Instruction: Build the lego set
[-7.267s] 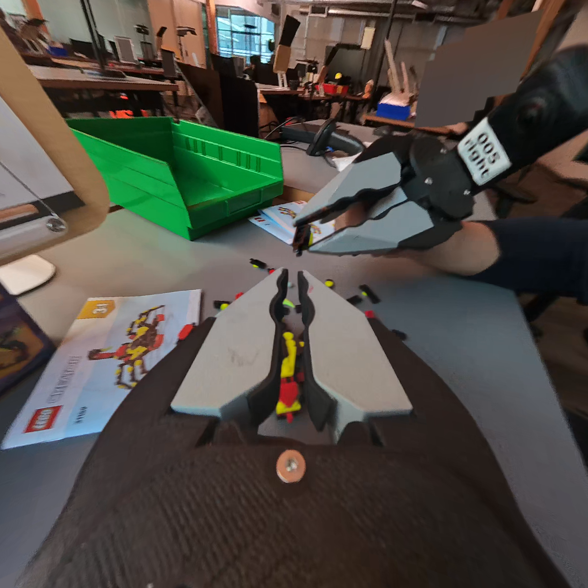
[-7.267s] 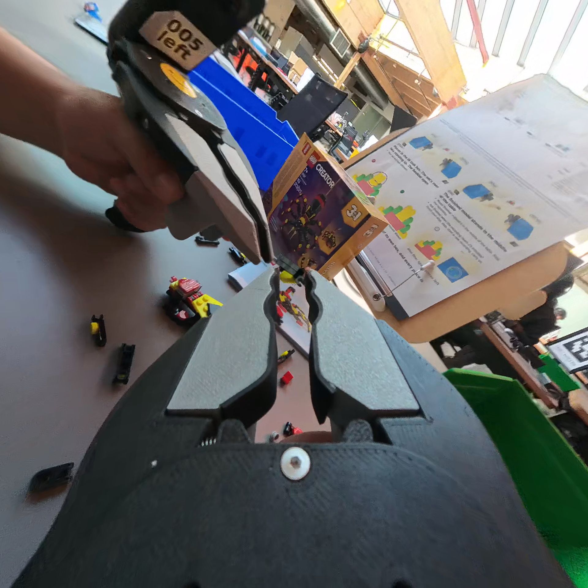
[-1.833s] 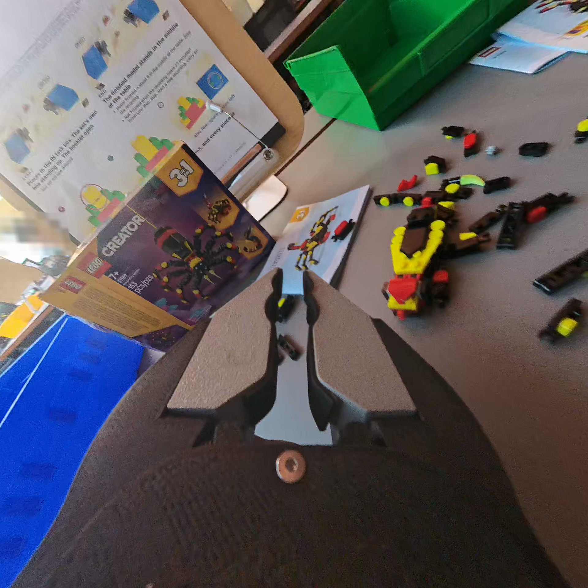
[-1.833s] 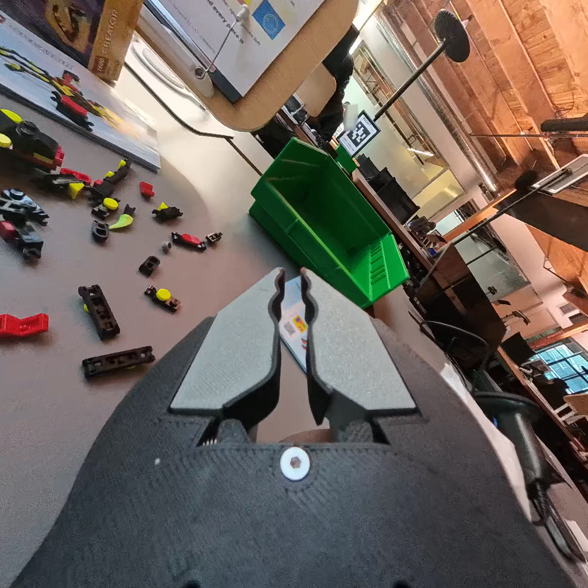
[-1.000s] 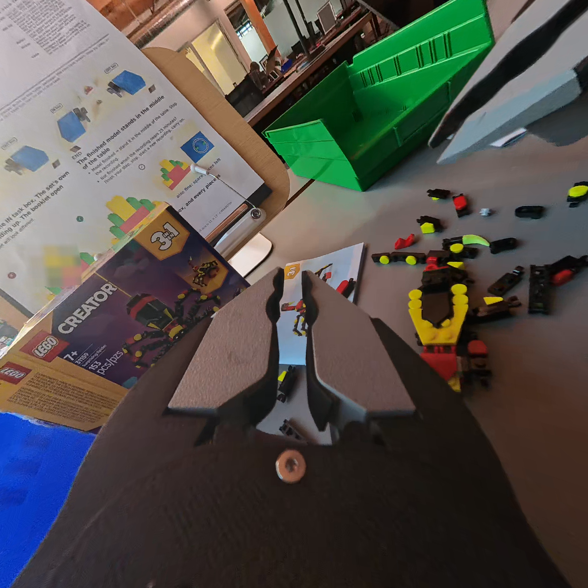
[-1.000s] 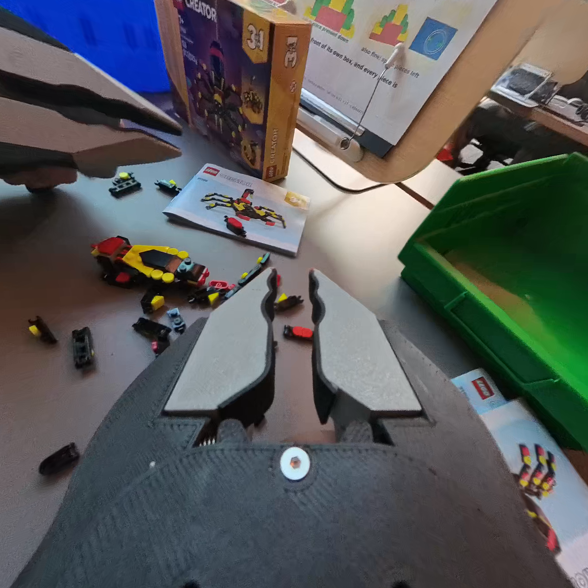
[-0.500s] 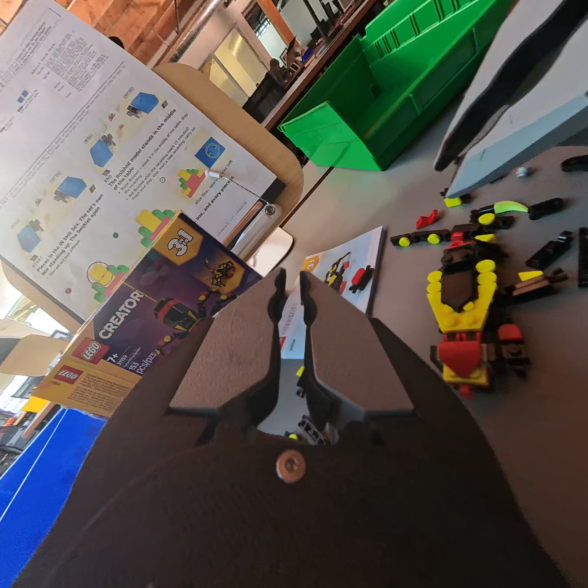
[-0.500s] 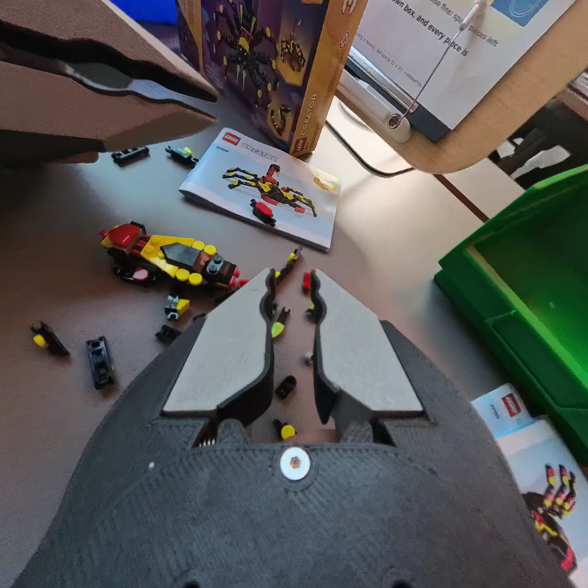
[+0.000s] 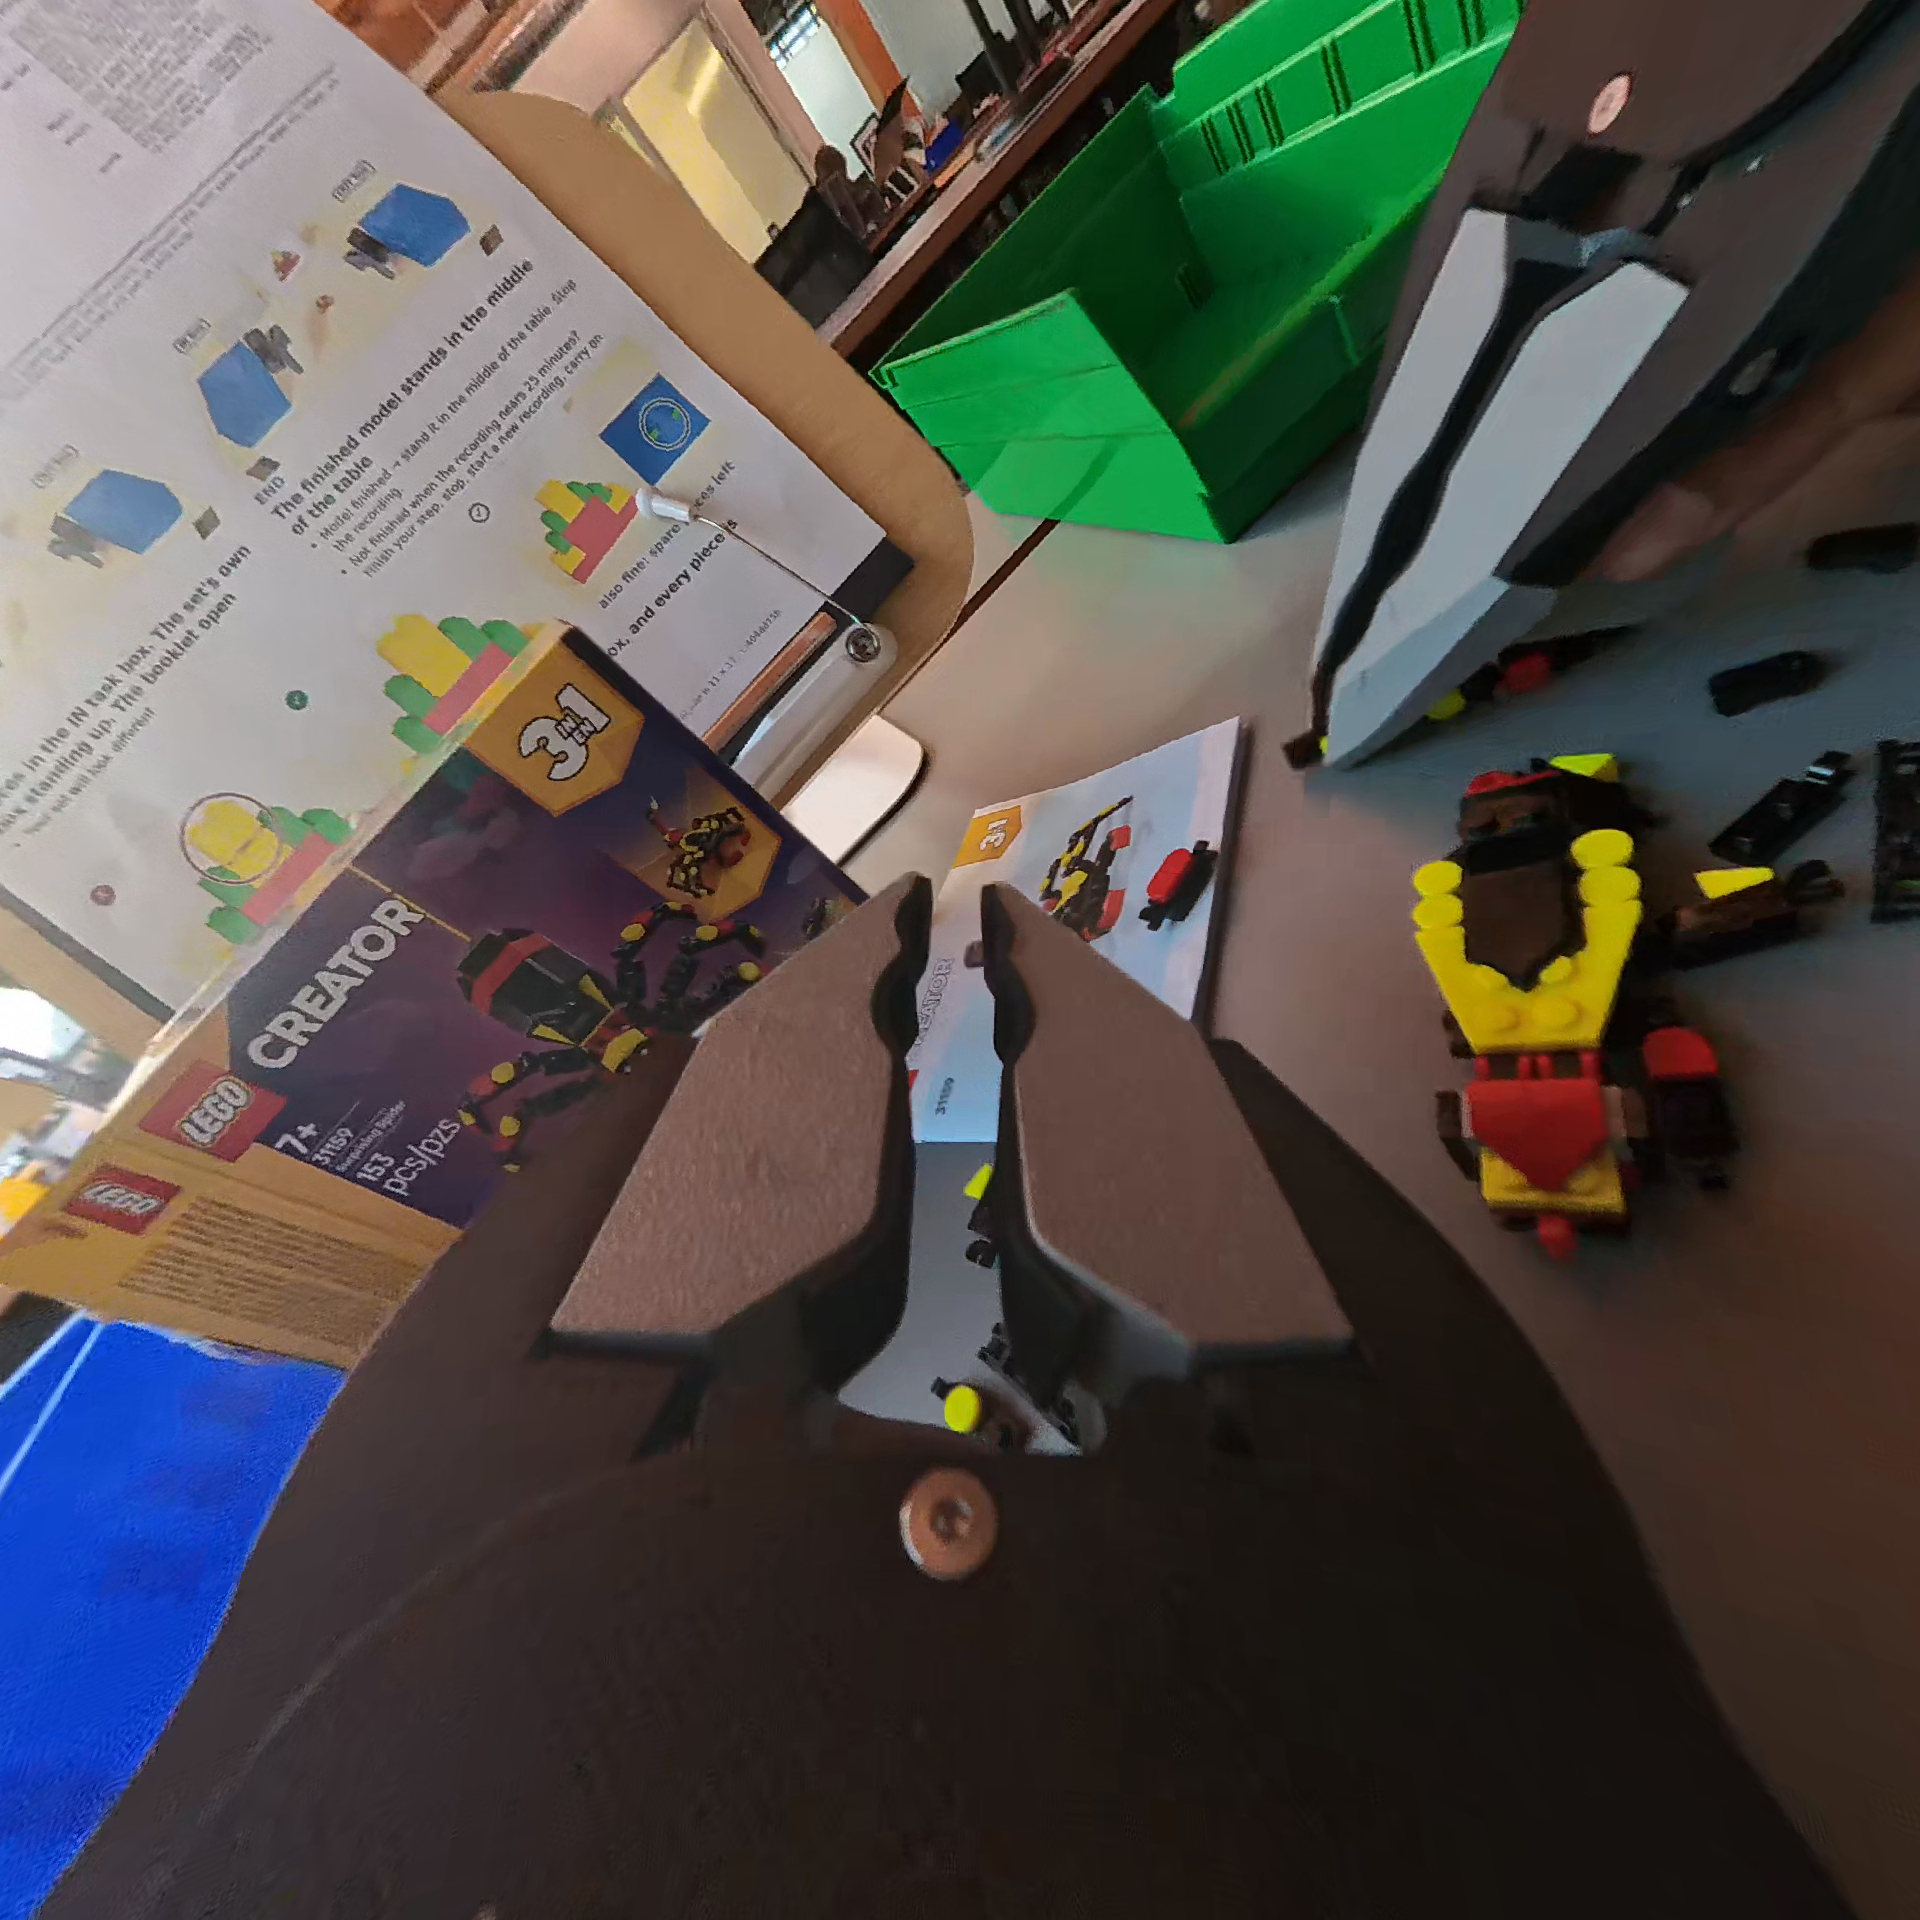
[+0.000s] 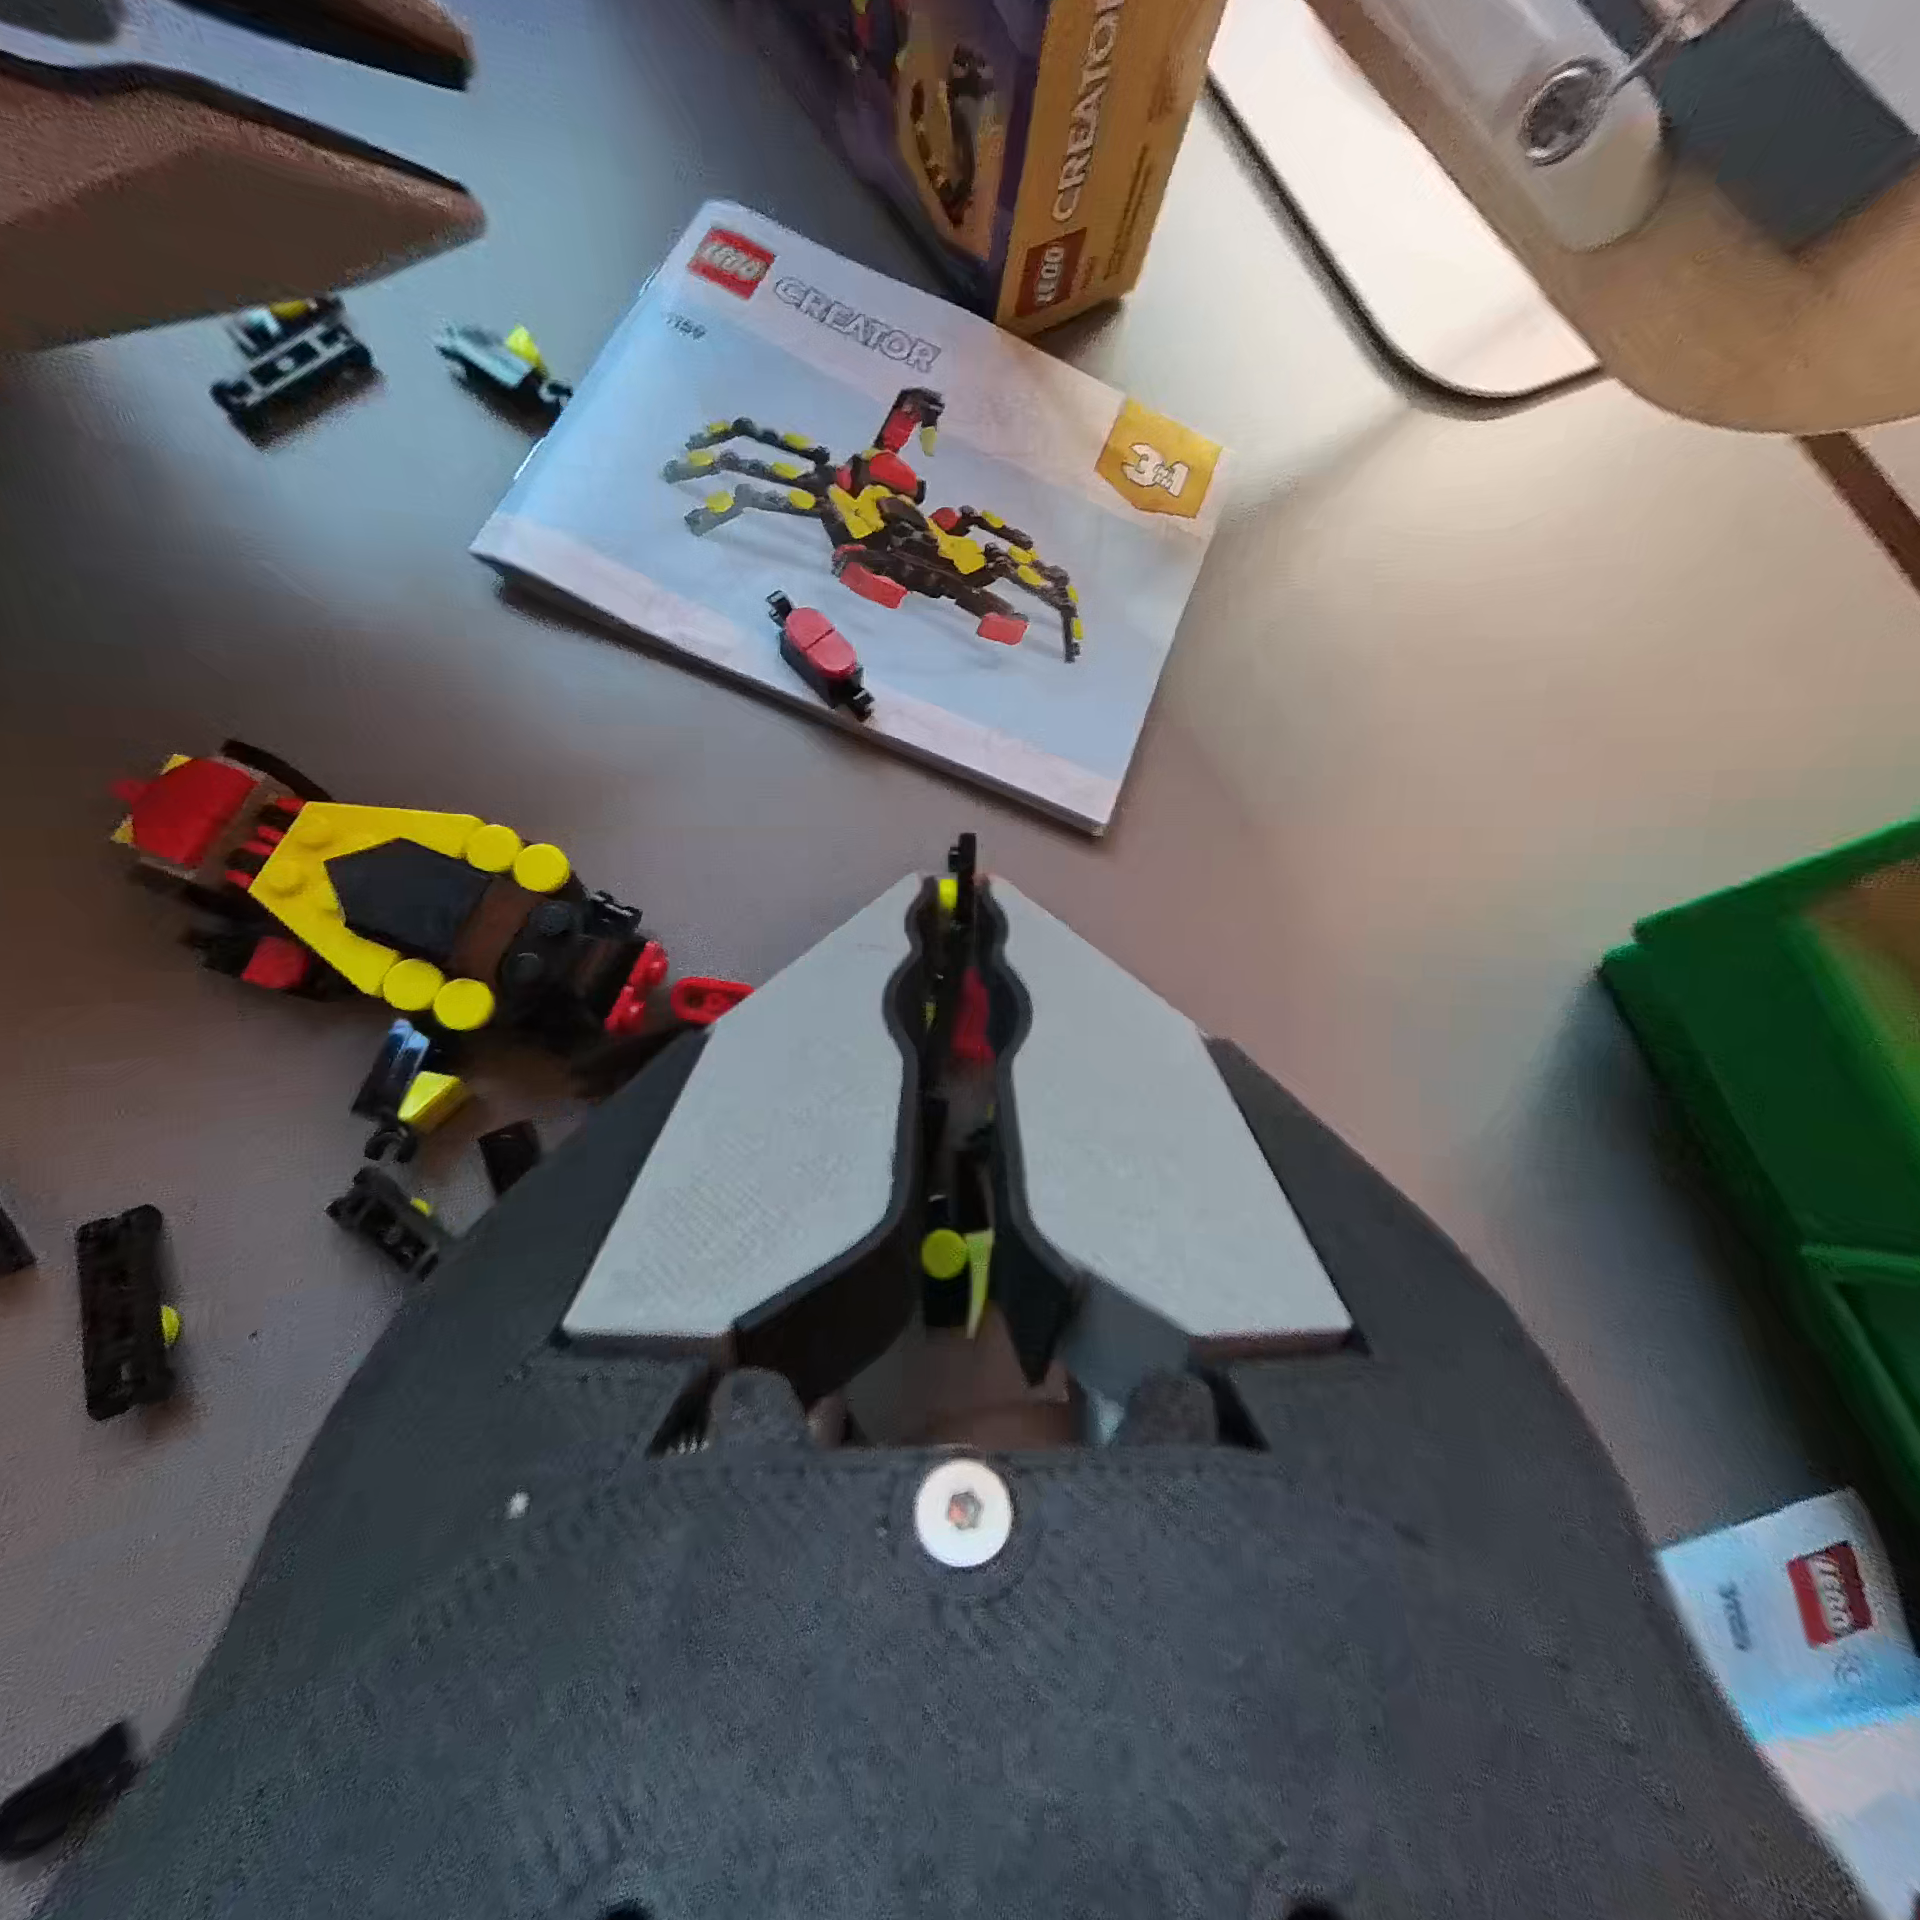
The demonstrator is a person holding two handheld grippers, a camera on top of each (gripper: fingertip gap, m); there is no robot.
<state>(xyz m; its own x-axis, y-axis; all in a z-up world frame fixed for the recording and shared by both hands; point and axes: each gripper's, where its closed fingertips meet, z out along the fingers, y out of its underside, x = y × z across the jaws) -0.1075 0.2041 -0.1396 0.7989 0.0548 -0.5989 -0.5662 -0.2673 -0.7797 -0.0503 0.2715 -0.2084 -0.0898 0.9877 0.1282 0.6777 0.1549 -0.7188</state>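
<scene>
Bright daylight, wide-angle warp

Green bin [image 9: 1195, 343] and picture edges smear with blur; soft shadows lie under bricks on the desk [image 10: 1455, 727].

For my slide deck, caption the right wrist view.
Right gripper shut on a thin black brick piece with yellow stud, near the instruction booklet.

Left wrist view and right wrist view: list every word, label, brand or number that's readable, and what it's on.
I don't quote the wording; these things carry print:
Purple and yellow toy box: logos, a large title, a badge, small print.
Instruction booklet: a logo, a title, a yellow badge.
White sheet on the wooden board: several printed lines, partly blurred.
Second booklet by the green bin: a logo; the rest is too blurred.
</scene>
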